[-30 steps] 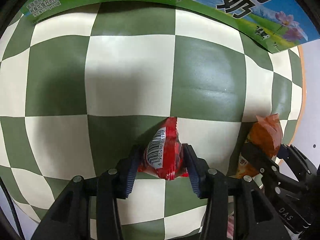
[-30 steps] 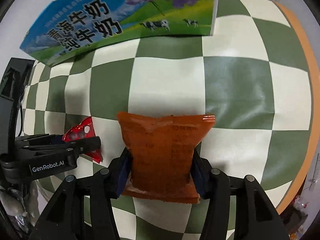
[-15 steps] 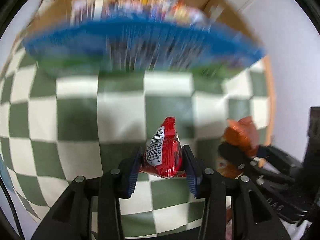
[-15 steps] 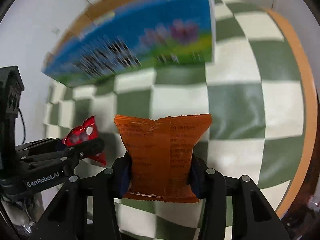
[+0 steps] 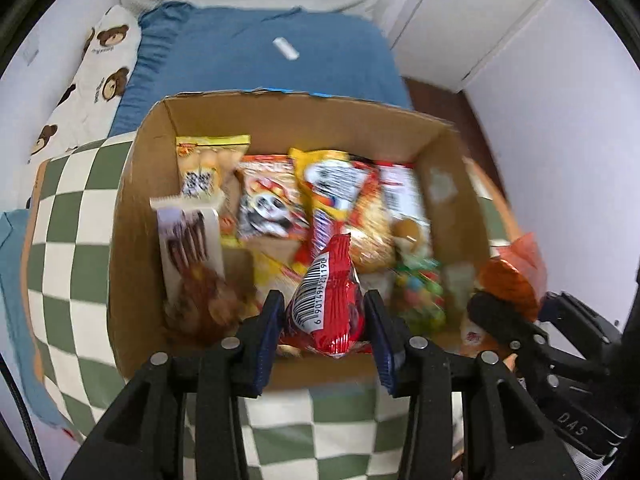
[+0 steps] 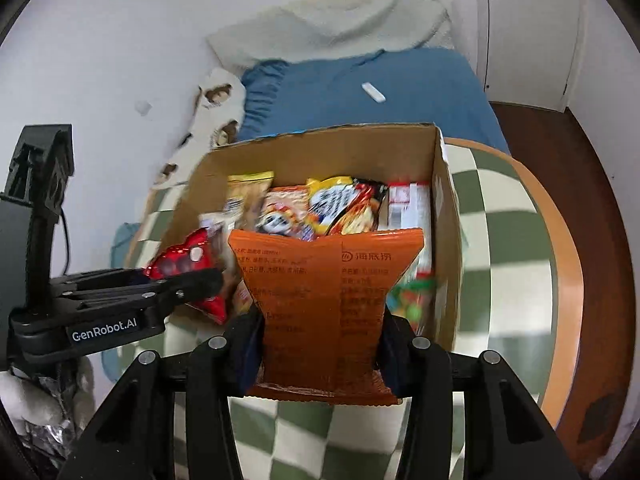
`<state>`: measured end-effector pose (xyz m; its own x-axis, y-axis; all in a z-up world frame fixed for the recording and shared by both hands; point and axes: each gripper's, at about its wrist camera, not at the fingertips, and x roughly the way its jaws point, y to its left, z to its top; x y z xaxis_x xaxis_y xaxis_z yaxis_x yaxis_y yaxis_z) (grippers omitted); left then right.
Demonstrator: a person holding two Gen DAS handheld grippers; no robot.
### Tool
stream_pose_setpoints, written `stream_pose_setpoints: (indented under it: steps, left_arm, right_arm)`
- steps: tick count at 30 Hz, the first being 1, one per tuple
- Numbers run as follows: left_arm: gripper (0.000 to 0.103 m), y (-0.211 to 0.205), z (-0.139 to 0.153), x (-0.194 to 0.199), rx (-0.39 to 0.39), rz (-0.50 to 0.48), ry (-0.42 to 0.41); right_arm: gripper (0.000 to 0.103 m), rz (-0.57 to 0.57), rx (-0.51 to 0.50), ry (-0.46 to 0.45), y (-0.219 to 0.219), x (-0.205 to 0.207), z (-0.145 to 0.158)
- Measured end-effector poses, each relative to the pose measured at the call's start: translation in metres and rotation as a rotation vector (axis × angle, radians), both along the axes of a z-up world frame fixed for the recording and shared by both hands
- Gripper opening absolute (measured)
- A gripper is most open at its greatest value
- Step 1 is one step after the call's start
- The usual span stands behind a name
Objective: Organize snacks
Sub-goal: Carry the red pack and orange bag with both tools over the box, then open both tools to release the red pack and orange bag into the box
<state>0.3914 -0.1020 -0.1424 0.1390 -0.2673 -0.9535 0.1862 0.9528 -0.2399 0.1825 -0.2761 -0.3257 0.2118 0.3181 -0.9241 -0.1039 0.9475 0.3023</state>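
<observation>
Left wrist view: the left gripper (image 5: 325, 318) has its two fingers clamped on one red snack packet (image 5: 328, 300), held over the near edge of one open cardboard box (image 5: 124, 240) crowded with snacks on the checkered tablecloth (image 5: 64, 248). At the right, the right gripper (image 5: 516, 320) holds one orange packet (image 5: 512, 280).

Right wrist view: the right gripper's two fingers pinch the orange packet (image 6: 326, 304) before the box (image 6: 444, 248); one blue bed (image 6: 360, 96) lies behind.
</observation>
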Motion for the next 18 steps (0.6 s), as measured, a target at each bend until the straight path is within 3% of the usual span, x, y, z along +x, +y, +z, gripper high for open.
stream_pose_setpoints:
  steps: [6,10,12,13,14,15,16,18]
  left_arm:
    - [0.039,-0.003,-0.053,0.054,0.087,-0.014,0.092]
    - [0.040,0.000,-0.073,0.067,0.085,-0.007,0.158]
    - [0.040,0.003,-0.083,0.072,0.079,0.003,0.207]
    - [0.041,0.005,-0.086,0.073,0.083,0.011,0.218]
    - [0.054,0.009,-0.089,0.074,0.100,0.027,0.220]
    - [0.065,0.011,-0.090,0.075,0.107,0.035,0.219]
    - [0.088,0.013,-0.092,0.076,0.109,0.042,0.222]
    - [0.094,0.018,-0.094,0.075,0.103,0.058,0.225]
  right_arm:
    - [0.050,0.021,-0.047,0.118,0.012,0.049,-0.047]
    - [0.050,0.050,-0.032,0.196,0.023,0.060,-0.070]
    - [0.052,0.062,-0.041,0.220,0.029,0.062,-0.079]
    - [0.060,0.068,-0.057,0.241,0.032,0.062,-0.086]
    - [0.082,0.071,-0.068,0.256,0.033,0.062,-0.090]
    - [0.093,0.069,-0.082,0.267,0.033,0.063,-0.093]
    - [0.099,0.065,-0.091,0.265,0.034,0.063,-0.095]
    - [0.099,0.063,-0.107,0.268,0.033,0.063,-0.096]
